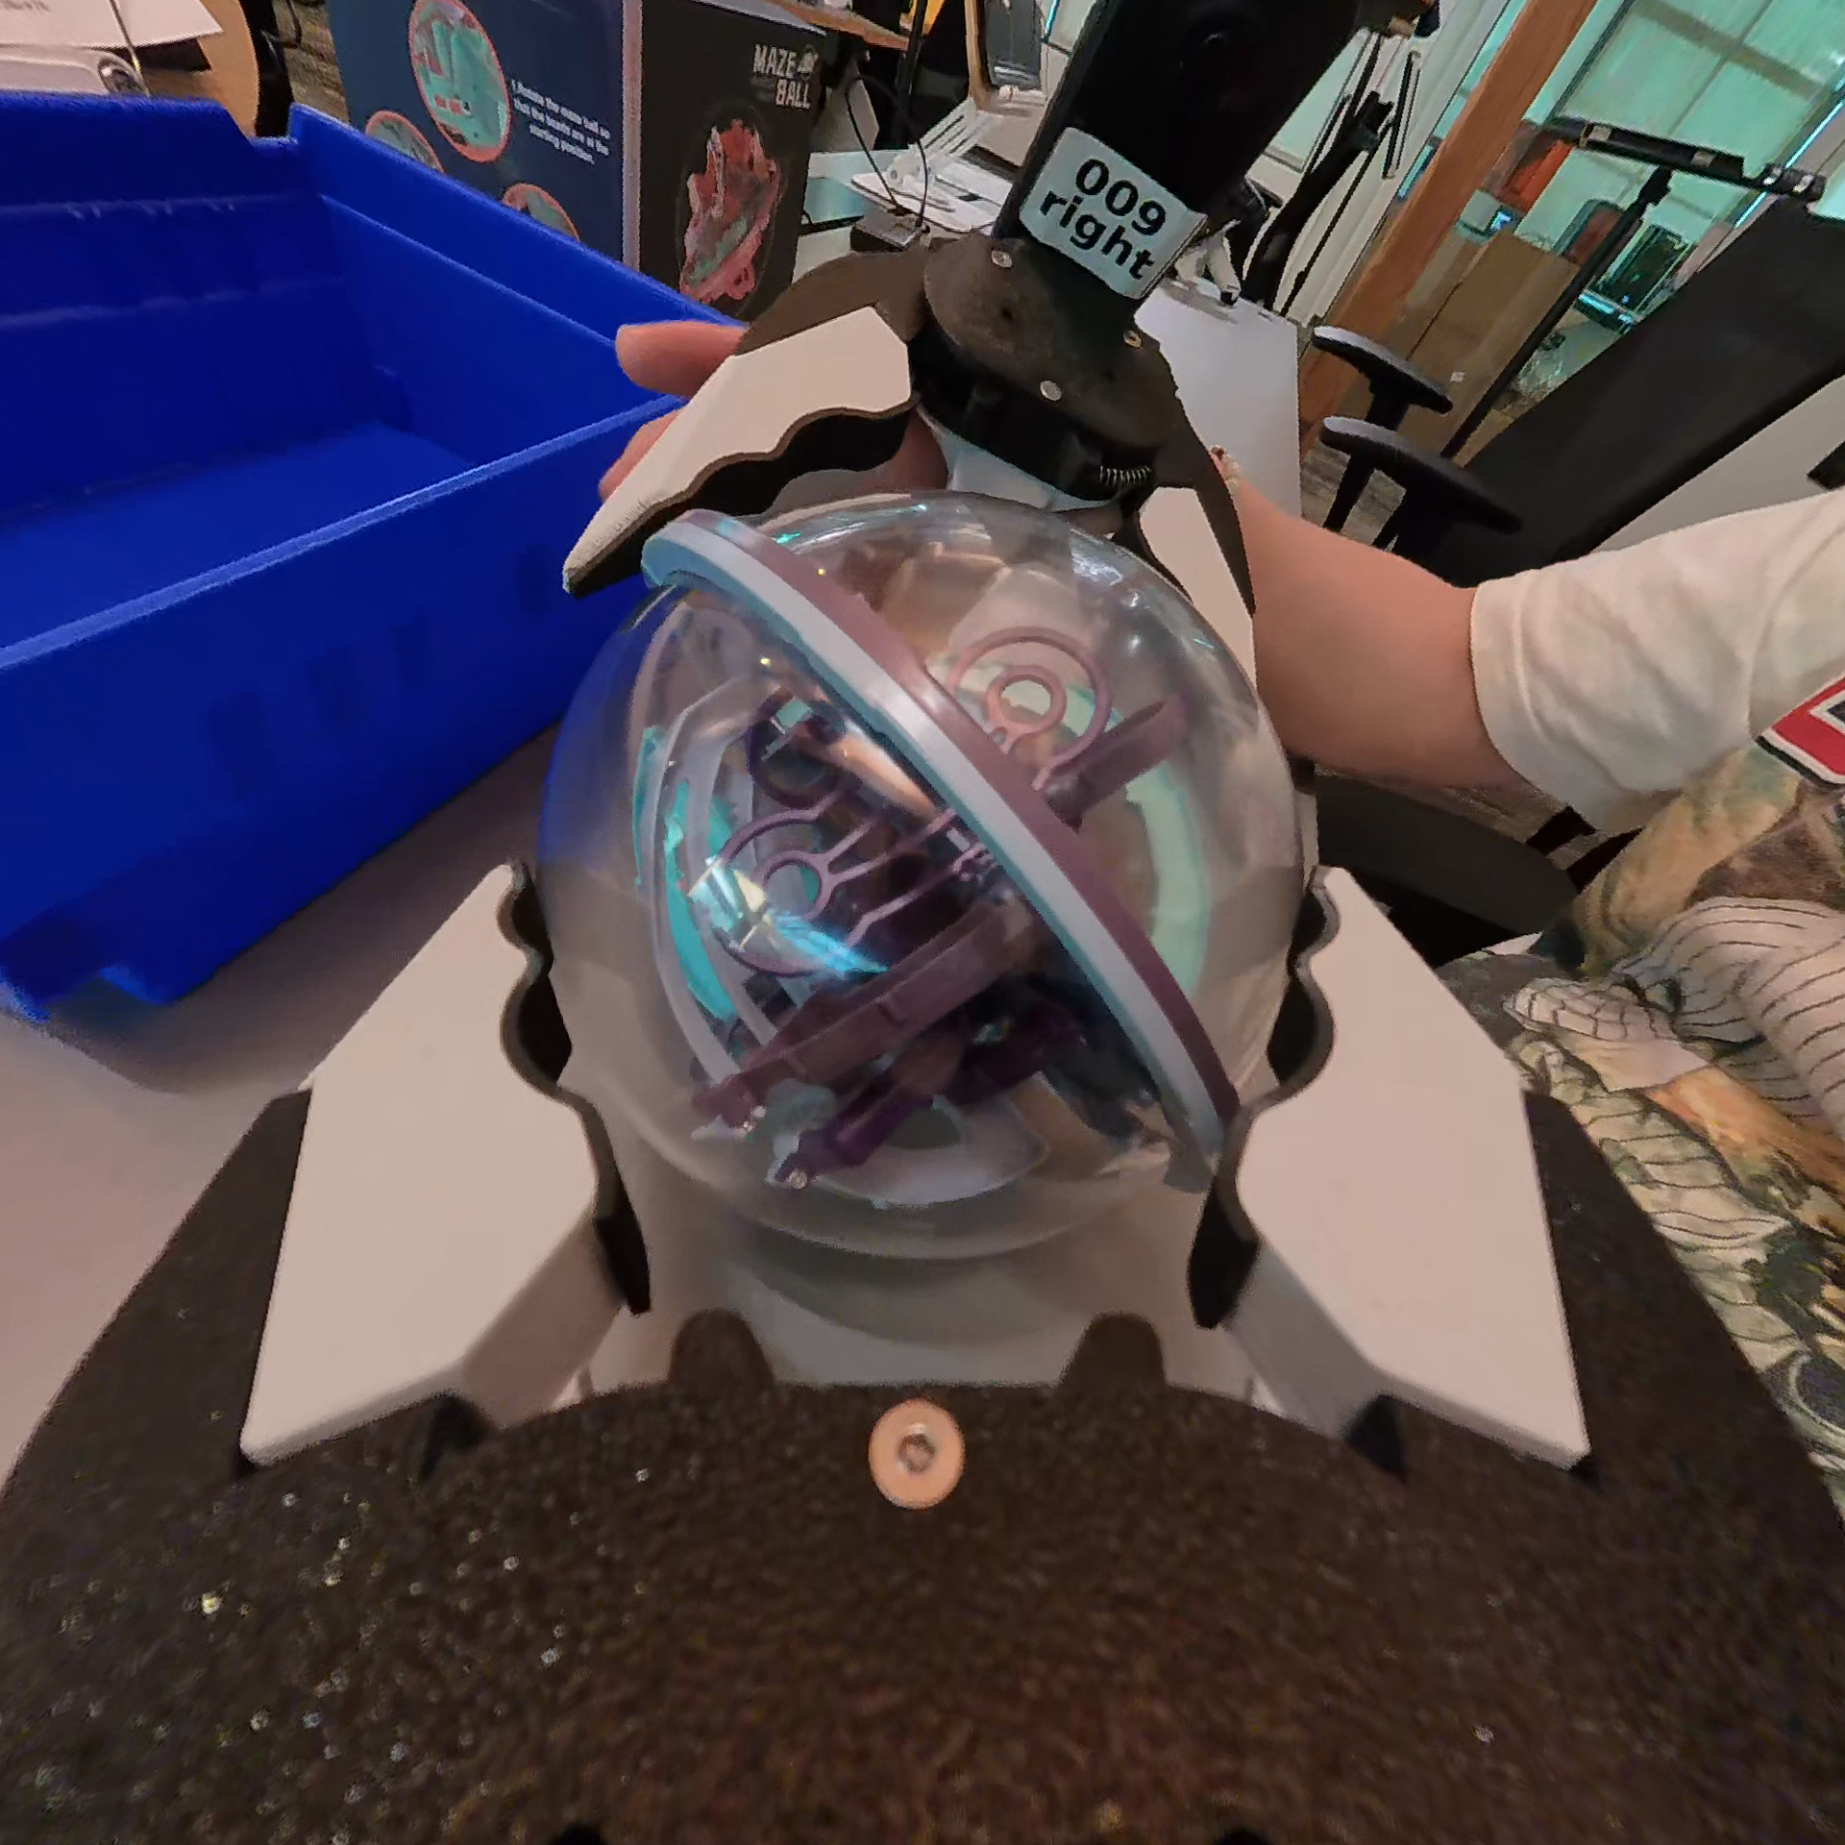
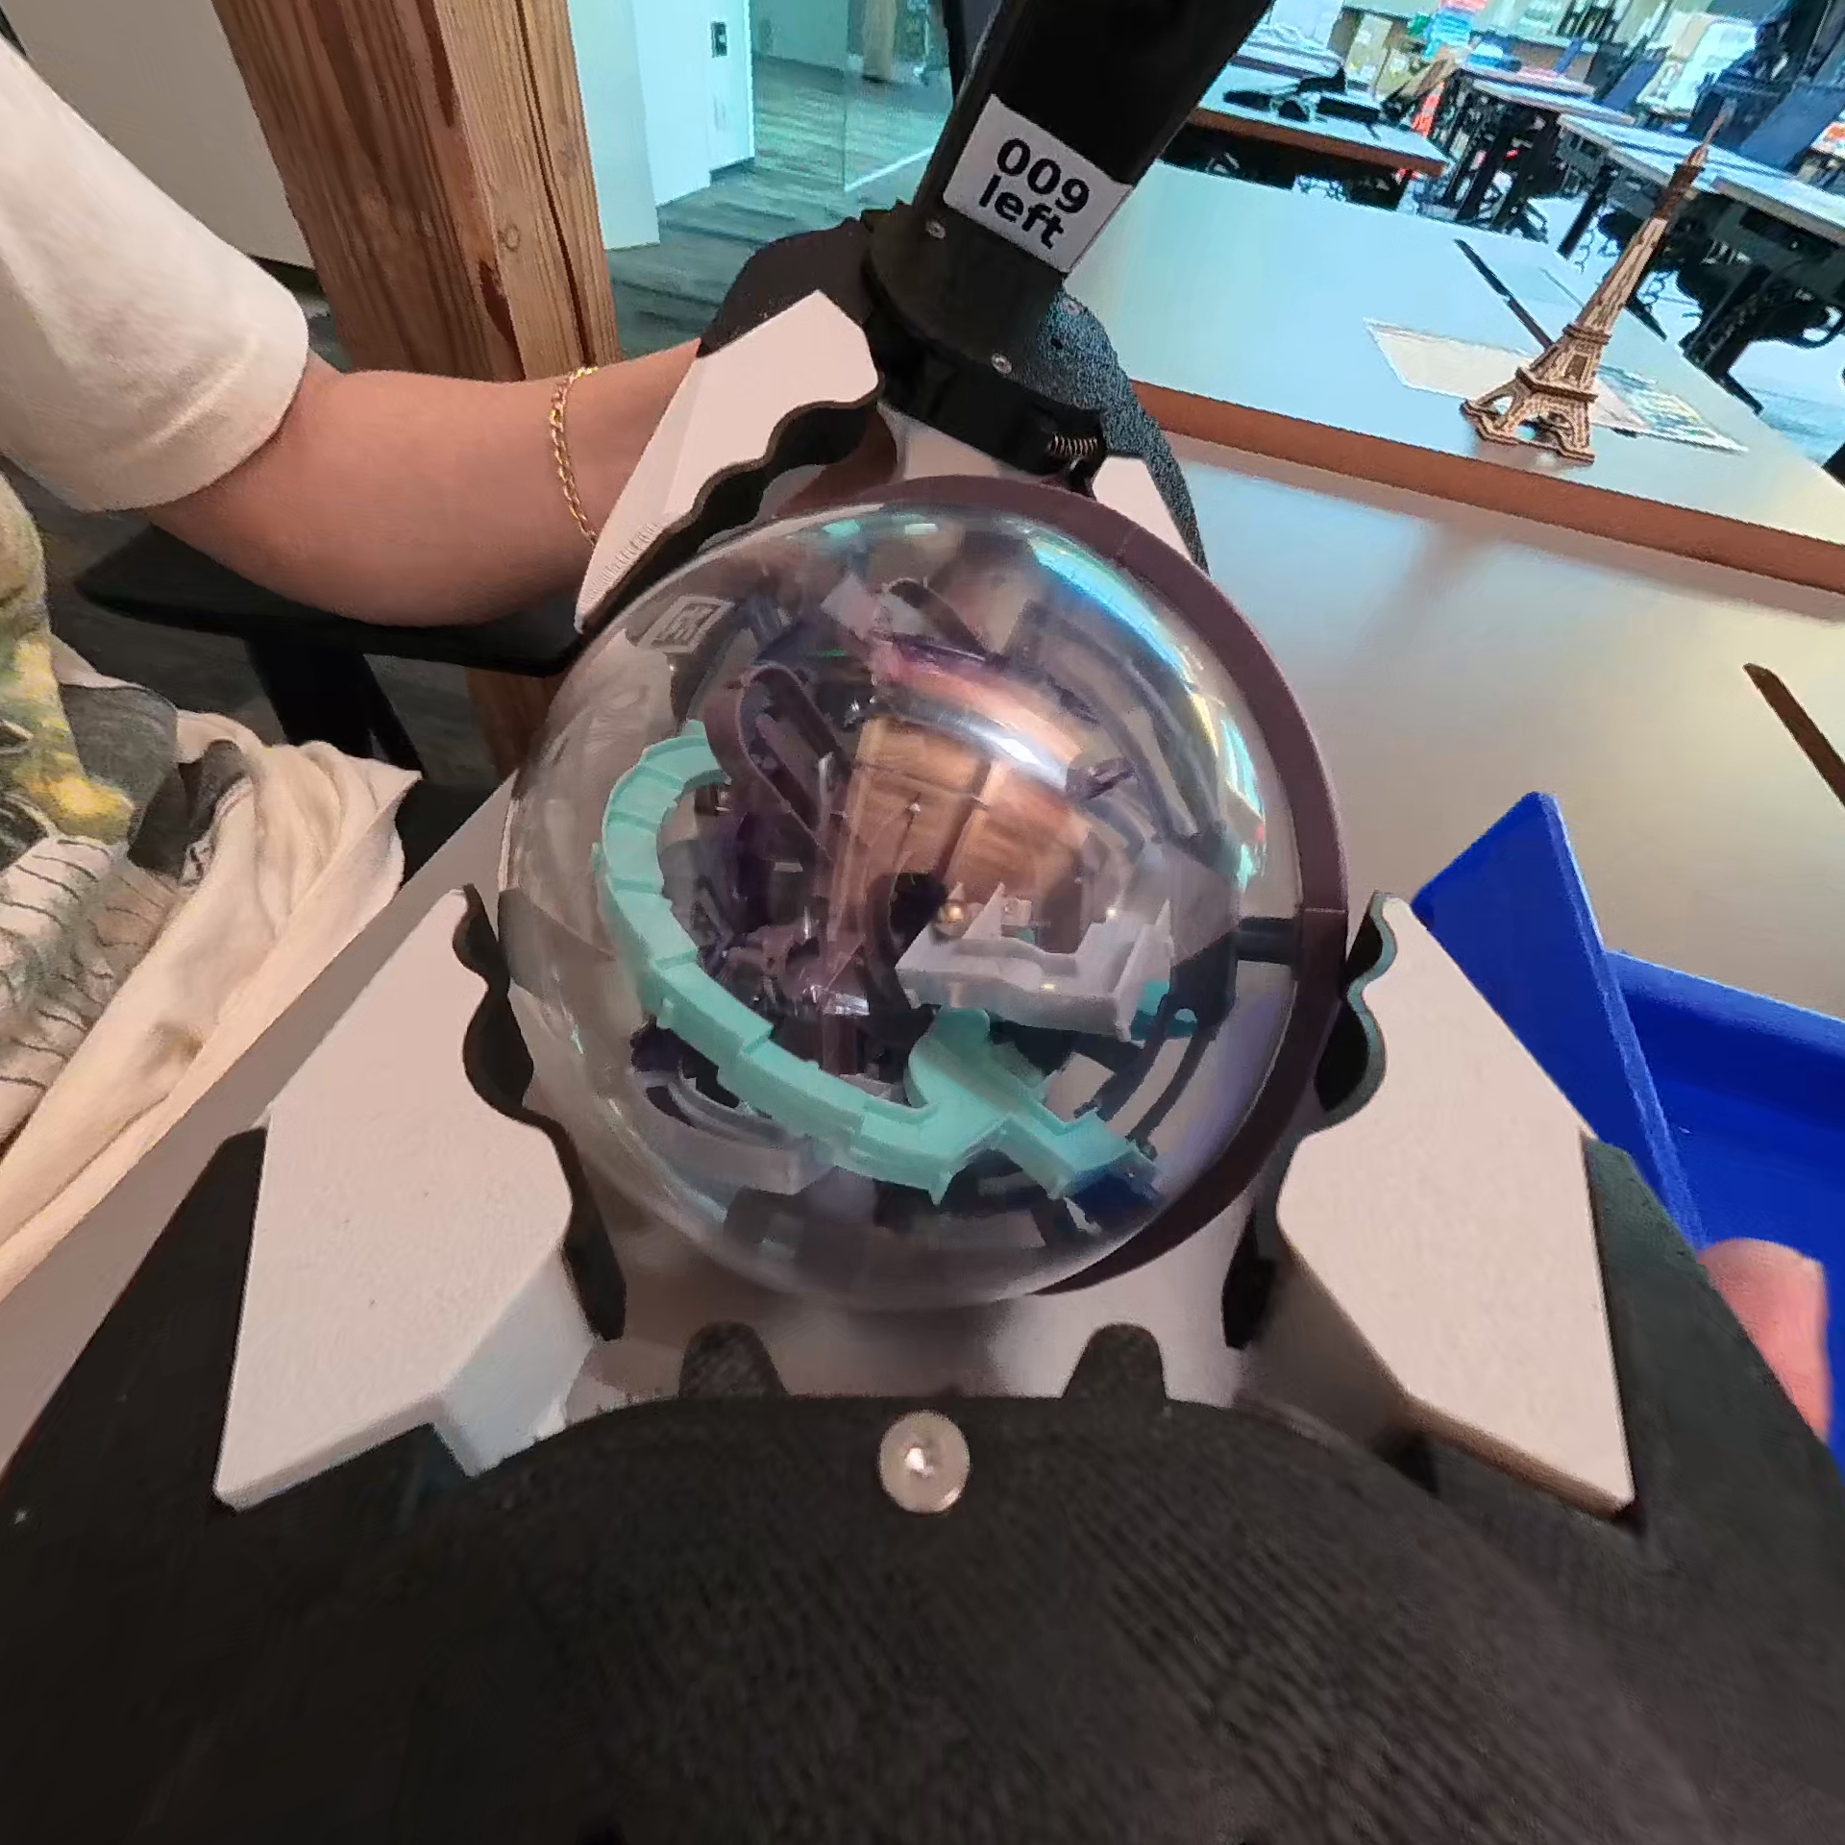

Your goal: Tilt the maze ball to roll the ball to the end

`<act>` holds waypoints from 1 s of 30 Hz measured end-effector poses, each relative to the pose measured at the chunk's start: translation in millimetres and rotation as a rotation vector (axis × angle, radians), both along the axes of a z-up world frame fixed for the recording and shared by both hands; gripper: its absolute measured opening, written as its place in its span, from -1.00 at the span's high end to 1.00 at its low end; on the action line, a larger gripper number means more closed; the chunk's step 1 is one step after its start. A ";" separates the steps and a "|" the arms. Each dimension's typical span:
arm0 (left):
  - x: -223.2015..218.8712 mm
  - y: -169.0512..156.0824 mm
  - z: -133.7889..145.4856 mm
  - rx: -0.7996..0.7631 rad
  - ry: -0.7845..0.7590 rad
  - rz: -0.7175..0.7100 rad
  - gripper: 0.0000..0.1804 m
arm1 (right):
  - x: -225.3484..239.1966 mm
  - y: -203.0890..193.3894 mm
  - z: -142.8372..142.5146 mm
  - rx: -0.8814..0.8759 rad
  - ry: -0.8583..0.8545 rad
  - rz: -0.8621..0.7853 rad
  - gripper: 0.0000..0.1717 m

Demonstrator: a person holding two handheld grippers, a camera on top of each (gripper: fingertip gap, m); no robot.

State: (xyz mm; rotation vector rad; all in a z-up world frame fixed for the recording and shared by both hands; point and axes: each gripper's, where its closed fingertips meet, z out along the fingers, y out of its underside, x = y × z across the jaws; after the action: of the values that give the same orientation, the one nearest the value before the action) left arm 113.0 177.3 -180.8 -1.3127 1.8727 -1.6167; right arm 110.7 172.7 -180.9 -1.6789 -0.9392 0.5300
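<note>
The white table (image 2: 1418, 639) lies under both tongs. To the left of the left gripper (image 1: 919, 938) stands a big blue bin (image 1: 250, 559), and behind it, farther off, a dark printed box (image 1: 729, 170). In the right wrist view the same bin is just to the right of the right gripper (image 2: 923, 998), and far ahead on the table is a small wooden tower model (image 2: 1587, 309).

The maze ball (image 1: 899, 849) — a clear sphere with a purple band and purple, teal and grey tracks inside — is between the two tongs, which face each other. The left gripper holds it from one side, its wavy fingers (image 1: 529, 988) pressed on the shell; the right gripper grips it from the opposite side in the same way. A tiny metal ball (image 2: 960, 911) sits on the grey track inside.
</note>
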 end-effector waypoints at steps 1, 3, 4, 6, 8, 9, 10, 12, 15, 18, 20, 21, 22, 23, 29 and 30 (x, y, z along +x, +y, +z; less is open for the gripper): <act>-0.6 1.1 0.3 -0.013 0.004 0.001 -0.56 | -0.8 0.9 -0.4 -0.009 0.009 -0.004 -0.84; -1.1 3.8 0.8 -0.015 0.002 0.004 -0.56 | -2.4 2.8 -0.6 -0.002 0.018 -0.013 -0.84; -1.4 4.8 2.0 -0.012 -0.010 0.006 -0.56 | -3.0 3.7 -1.3 0.010 0.021 -0.024 -0.84; -1.4 6.2 5.4 -0.009 -0.036 0.011 -0.56 | -4.8 4.9 -1.5 0.040 0.043 -0.047 -0.84; -1.8 4.9 5.4 -0.012 -0.038 0.007 -0.57 | -7.0 4.4 0.8 0.079 0.074 -0.069 -0.84; -1.0 4.5 5.9 -0.020 -0.037 0.012 -0.58 | -7.5 4.3 1.6 0.093 0.087 -0.085 -0.84; 0.0 4.6 5.7 -0.030 -0.027 0.022 -0.58 | -7.2 4.4 2.2 0.103 0.100 -0.106 -0.84; 1.6 7.2 3.7 -0.059 0.015 0.046 -0.59 | -4.1 4.7 2.6 0.112 0.128 -0.153 -0.84; 4.6 14.0 2.8 -0.077 0.038 0.097 -0.62 | 1.8 4.5 1.4 0.130 0.146 -0.213 -0.84; 4.5 21.0 0.6 -0.090 0.095 0.158 -0.62 | 7.5 4.5 -0.9 0.155 0.153 -0.269 -0.84; 0.5 24.1 -3.5 -0.129 0.198 0.210 -0.57 | 12.3 5.2 -4.1 0.169 0.139 -0.313 -0.84; -2.3 23.5 -3.5 -0.155 0.245 0.225 -0.52 | 14.5 5.5 -6.0 0.172 0.127 -0.335 -0.84; -4.7 21.3 -1.6 -0.172 0.272 0.231 -0.41 | 16.0 5.3 -8.1 0.177 0.108 -0.350 -0.84; -5.3 20.1 -0.2 -0.171 0.281 0.244 -0.39 | 16.2 4.5 -9.0 0.184 0.095 -0.358 -0.84; 2.0 8.0 -13.0 -0.057 0.325 0.280 -0.66 | 4.8 5.7 -8.4 0.246 -0.006 -0.378 -0.84; 4.5 7.8 -15.0 -0.049 0.328 0.291 -0.72 | 2.9 6.9 -7.7 0.257 -0.012 -0.389 -0.84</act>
State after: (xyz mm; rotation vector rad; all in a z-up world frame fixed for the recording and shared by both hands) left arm 117.5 185.0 -195.8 -1.8678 1.7148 -1.3706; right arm 113.6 179.5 -188.6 -1.5767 -0.6343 0.1313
